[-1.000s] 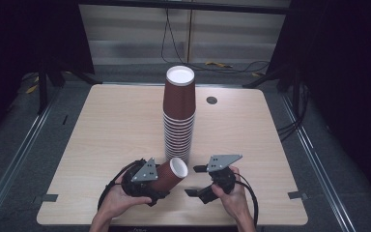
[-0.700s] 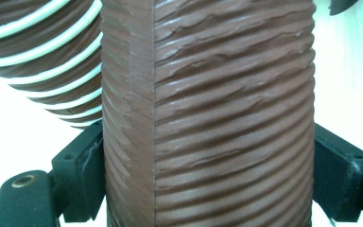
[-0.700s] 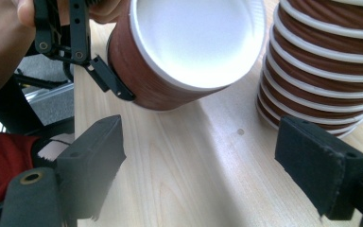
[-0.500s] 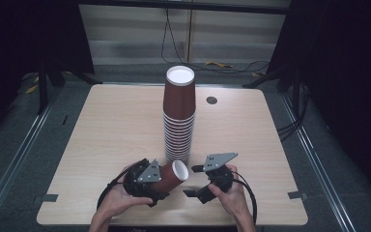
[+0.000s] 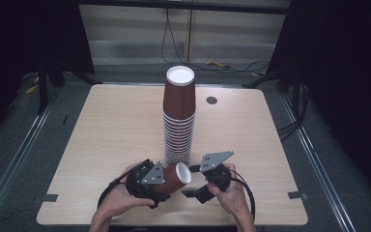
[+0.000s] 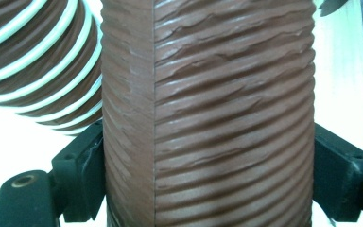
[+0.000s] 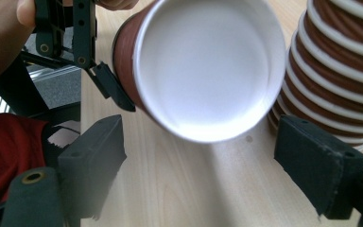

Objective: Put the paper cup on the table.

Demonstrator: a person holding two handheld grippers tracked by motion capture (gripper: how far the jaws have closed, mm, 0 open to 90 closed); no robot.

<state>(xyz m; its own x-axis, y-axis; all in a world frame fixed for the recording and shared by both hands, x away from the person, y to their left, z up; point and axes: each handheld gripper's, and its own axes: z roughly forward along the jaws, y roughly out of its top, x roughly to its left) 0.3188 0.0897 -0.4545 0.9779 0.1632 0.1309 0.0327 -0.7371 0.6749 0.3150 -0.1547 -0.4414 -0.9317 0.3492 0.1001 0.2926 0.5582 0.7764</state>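
At lower centre, the left gripper (image 5: 160, 180) clamped a cup (image 5: 174, 177) on its side beside the stack (image 5: 178, 121), while the right gripper (image 7: 203, 156), jaws wide, faced its mouth, seemingly poised to close on the rim.

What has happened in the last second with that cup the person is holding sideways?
Little. The left gripper keeps its hold on the brown cup, lying sideways, and has drifted slightly toward the near table edge. The right gripper stays open, facing the cup's white mouth, and has barely shifted. The tall cup stack and the table are unchanged.
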